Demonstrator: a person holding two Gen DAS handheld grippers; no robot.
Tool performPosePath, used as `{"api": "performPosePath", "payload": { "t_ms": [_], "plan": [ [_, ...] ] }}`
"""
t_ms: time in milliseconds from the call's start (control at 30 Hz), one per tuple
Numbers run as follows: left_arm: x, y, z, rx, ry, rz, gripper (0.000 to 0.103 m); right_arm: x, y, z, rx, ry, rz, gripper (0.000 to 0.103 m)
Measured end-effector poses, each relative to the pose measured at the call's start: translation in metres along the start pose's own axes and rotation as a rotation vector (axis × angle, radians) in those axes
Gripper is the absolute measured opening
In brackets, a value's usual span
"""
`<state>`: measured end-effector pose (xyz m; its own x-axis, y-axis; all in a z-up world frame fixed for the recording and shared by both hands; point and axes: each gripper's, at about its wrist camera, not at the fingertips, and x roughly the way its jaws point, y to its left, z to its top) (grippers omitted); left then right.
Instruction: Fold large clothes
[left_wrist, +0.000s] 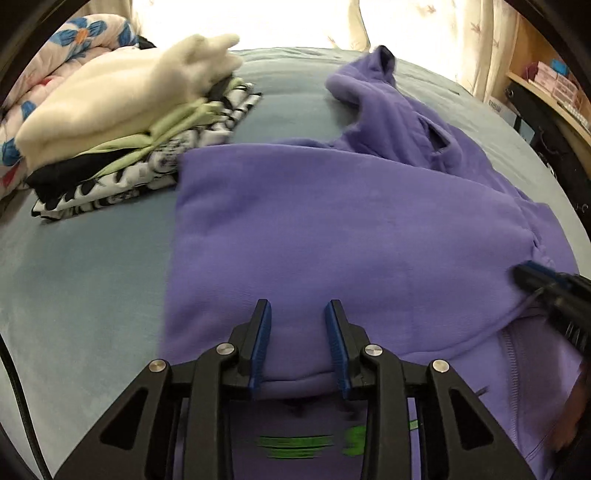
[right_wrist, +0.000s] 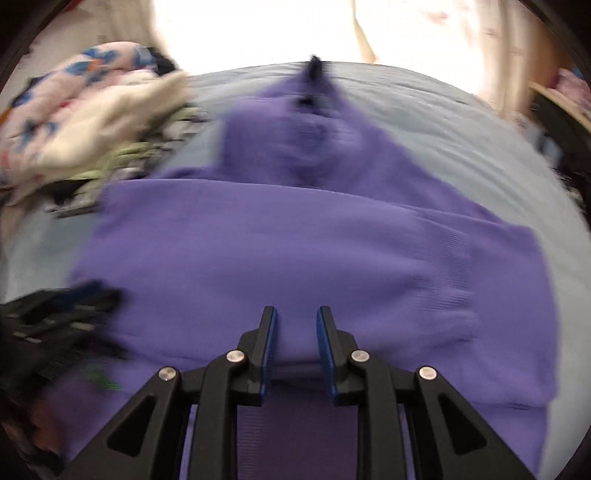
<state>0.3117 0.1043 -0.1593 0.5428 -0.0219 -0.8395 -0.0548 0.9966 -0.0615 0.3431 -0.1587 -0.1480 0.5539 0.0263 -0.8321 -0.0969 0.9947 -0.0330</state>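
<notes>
Hoodie (left_wrist: 332, 236) lies half-folded along the bed's (left_wrist: 74, 280) near edge. Your left gripper (left_wrist: 297, 314) and right gripper (right_wrist: 295, 319) are spread, pinching nothing. Square the fold.

**Bed layout**

Hoodie (left_wrist: 332, 229) lay spread on the bed (left_wrist: 85, 280), its hood (left_wrist: 369, 81) at the far end. Stack of folded clothes (left_wrist: 122, 147) sat left of it, quilt (left_wrist: 55, 55) behind the stack. Shelf (left_wrist: 554, 96) stood far right, curtain (left_wrist: 424, 26) behind the bed.
</notes>
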Motion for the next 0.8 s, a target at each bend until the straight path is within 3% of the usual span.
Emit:
{"api": "performPosePath", "payload": {
  "t_ms": [33,67,133,167,200,233,267,300,400,800],
  "plan": [
    [0.0,0.006,0.0,-0.007,-0.002,0.002,0.03,-0.001,-0.016,-0.001,0.031,-0.001,0.033,0.016],
    [-0.001,0.015,0.001,-0.018,-0.004,-0.016,0.027,0.0,-0.035,-0.004,0.078,0.014,0.101,0.0],
    [-0.001,0.031,0.002,-0.049,0.007,-0.085,0.023,-0.002,-0.057,-0.008,0.138,0.026,0.197,0.0],
    [0.0,0.037,0.001,-0.055,0.009,-0.098,0.022,-0.005,-0.059,-0.009,0.143,0.021,0.2,0.0],
    [0.001,0.039,0.001,-0.061,0.01,-0.105,0.022,-0.009,-0.058,-0.011,0.137,0.015,0.168,0.002],
    [0.002,0.04,0.002,-0.06,0.011,-0.103,0.022,-0.011,-0.056,-0.012,0.113,0.013,0.011,0.008],
    [0.004,0.04,0.004,-0.058,0.01,-0.096,0.022,-0.011,-0.051,-0.014,0.102,0.012,-0.04,0.021],
    [0.004,0.039,0.003,-0.054,0.009,-0.085,0.022,-0.006,-0.055,-0.017,0.113,0.022,-0.032,0.027],
    [0.001,0.033,0.001,-0.035,0.007,-0.054,0.022,-0.001,-0.069,-0.022,0.198,0.048,0.042,0.027],
    [-0.004,0.026,0.008,0.01,0.079,-0.038,0.022,-0.026,-0.081,-0.032,0.222,0.075,0.061,0.027]
  ]
}}
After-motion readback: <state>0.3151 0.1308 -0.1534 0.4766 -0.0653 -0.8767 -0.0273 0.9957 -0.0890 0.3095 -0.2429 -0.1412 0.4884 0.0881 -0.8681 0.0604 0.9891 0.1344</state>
